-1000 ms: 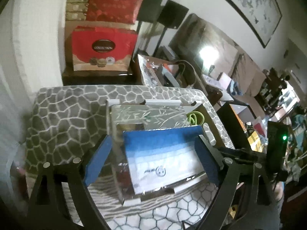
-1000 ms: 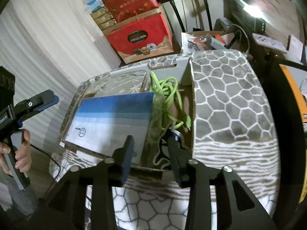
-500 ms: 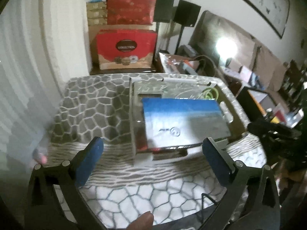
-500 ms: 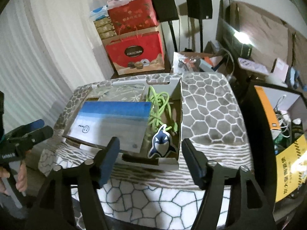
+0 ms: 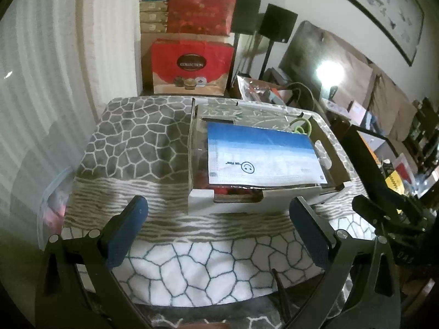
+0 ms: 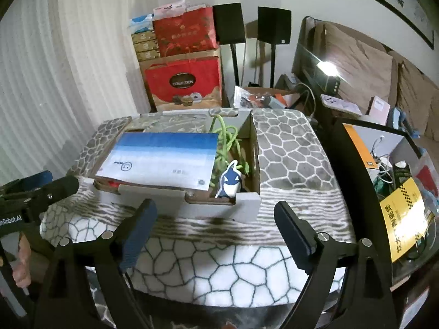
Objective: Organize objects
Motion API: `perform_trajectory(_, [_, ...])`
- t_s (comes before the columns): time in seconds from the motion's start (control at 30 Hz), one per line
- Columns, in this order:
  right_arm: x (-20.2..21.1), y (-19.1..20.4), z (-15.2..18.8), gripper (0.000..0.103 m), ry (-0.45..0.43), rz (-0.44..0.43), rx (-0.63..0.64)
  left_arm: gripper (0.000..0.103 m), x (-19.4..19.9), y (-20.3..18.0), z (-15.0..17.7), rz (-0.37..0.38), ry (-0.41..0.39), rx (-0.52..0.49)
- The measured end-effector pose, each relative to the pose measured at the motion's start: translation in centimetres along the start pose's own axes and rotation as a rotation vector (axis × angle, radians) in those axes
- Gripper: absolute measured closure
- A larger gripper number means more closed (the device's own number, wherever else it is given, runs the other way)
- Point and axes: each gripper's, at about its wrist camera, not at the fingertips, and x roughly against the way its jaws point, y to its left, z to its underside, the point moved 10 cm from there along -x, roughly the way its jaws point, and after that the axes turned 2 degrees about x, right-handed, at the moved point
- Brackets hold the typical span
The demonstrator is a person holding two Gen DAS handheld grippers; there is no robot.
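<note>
We see a cardboard box [image 5: 274, 192] sitting on a worktop [image 5: 142, 148] covered with a grey and white cobble-pattern cloth. Both our grippers hang short of the box's near wall, with bare cloth between them and it.

The left gripper [image 5: 218, 230] has its jaws spread wide and holds nothing. In its view the box lies ahead and a little to the right, its long side running across the frame. A flat blue and white packet [image 5: 260, 156] lies on top of the contents, covering most of the left part of the box.

The right gripper [image 6: 216, 230] has just been opening its jaws; they are apart now, with nothing between them. In its view the box lies straight ahead. In the box's right compartment a whale toy [image 6: 230, 181] stands against the near wall, and a green cord [image 6: 226, 142] is coiled behind it.

The right gripper looks nearer the toy and cord, the left nearer the packet. Everything we can see of the task's things is already inside the box, so we judge the sorting to be nearly done or done.
</note>
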Motion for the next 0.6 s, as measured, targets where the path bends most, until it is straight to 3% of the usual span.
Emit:
perform_trajectory(0.17, [0.6, -0.4, 0.4, 0.003, -0.009, 0.027, -0.01, 0.0, 0.3, 0.4, 0.3, 0.0, -0.011, 0.023])
perform_trajectory(0.37, [0.8, -0.3, 0.9, 0.001, -0.002, 0.041, -0.006, 0.0, 0.8, 1.2, 0.4, 0.016, -0.027, 0.083])
perform_trajectory(0.6, [1.1, 0.0, 1.1, 0.001, -0.009, 0.061, 0.001, 0.0, 1.0, 1.5, 0.7, -0.009, -0.028, 0.081])
